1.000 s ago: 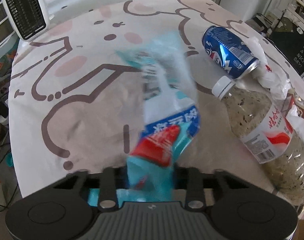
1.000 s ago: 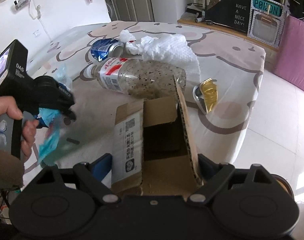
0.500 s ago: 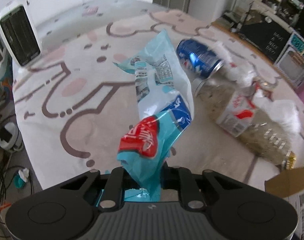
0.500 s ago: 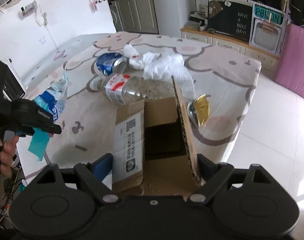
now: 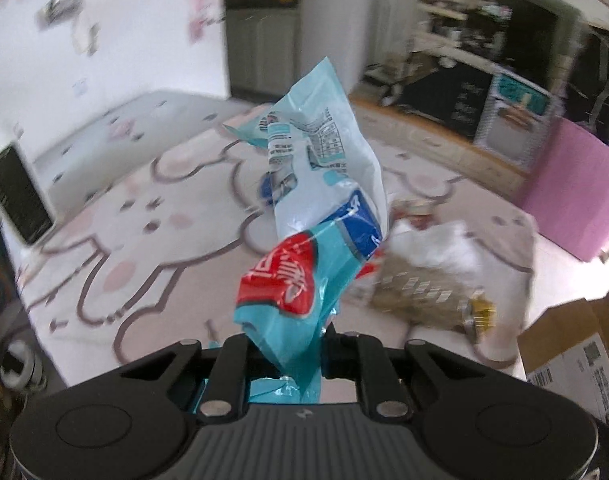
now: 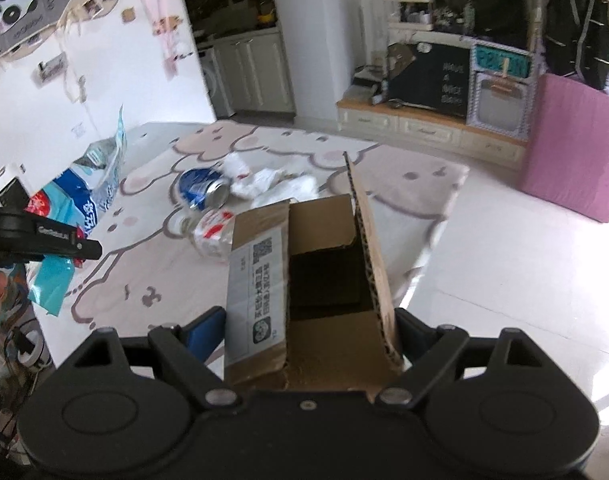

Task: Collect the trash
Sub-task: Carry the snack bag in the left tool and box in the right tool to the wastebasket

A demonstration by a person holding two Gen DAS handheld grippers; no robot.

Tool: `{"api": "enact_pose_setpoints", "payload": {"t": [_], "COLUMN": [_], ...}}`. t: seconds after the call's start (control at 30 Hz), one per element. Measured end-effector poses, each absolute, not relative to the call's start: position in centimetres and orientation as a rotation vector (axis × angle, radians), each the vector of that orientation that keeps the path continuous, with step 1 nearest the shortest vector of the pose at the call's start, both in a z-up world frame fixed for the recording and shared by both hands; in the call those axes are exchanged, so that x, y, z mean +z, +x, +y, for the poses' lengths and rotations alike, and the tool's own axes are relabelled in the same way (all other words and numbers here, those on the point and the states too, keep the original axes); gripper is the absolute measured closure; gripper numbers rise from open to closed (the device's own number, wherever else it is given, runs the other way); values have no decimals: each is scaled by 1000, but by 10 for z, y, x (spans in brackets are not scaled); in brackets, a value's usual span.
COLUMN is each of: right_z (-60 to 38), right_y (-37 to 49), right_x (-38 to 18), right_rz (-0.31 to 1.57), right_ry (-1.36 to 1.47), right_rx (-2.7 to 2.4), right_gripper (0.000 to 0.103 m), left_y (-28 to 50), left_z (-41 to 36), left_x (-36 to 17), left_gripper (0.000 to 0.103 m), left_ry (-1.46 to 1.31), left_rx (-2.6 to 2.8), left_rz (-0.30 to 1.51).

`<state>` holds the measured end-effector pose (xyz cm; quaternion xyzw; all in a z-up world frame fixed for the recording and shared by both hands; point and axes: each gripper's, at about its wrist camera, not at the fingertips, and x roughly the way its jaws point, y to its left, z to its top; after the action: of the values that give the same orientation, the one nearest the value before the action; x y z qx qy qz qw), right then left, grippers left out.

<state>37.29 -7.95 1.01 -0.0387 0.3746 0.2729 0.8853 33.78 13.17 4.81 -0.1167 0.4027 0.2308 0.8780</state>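
Observation:
My left gripper (image 5: 284, 354) is shut on a teal, white and red snack wrapper (image 5: 316, 216) and holds it upright in the air above the table. The wrapper (image 6: 80, 196) and the left gripper (image 6: 44, 236) also show at the left of the right wrist view. My right gripper (image 6: 304, 336) is shut on an open cardboard box (image 6: 304, 264), held off the table's near edge with its opening up. On the table lie a blue can (image 6: 202, 188), a clear plastic bottle (image 6: 212, 230) and crumpled white plastic (image 6: 276, 184).
The table has a cream cloth with cartoon outlines (image 6: 152, 264). A white heater (image 5: 18, 196) stands at its far left. A squashed gold can (image 5: 478, 312) lies near the table's right edge. A pink block (image 6: 572, 148) and low cabinets stand across the tiled floor.
My left gripper has lifted the wrapper up off the table and swung right toward the box. My right gripper has raised the box a little.

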Motion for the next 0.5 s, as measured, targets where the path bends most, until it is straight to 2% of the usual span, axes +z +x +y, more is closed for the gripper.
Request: {"api": "enact_pose_setpoints", "payload": {"t": [0.27, 0.5], "right_z": [-138, -196], "right_y": [377, 384], "right_x": [20, 8], "right_rz": [759, 769], "right_ry": [-46, -12], "right_rx": [438, 284], "right_gripper": [14, 14], "left_y": [374, 412], "left_z": [60, -12], "left_x": [56, 34], "left_gripper": [87, 87], "left_ry": [-157, -76], "left_rx": [271, 75], "left_rz": [831, 879]}}
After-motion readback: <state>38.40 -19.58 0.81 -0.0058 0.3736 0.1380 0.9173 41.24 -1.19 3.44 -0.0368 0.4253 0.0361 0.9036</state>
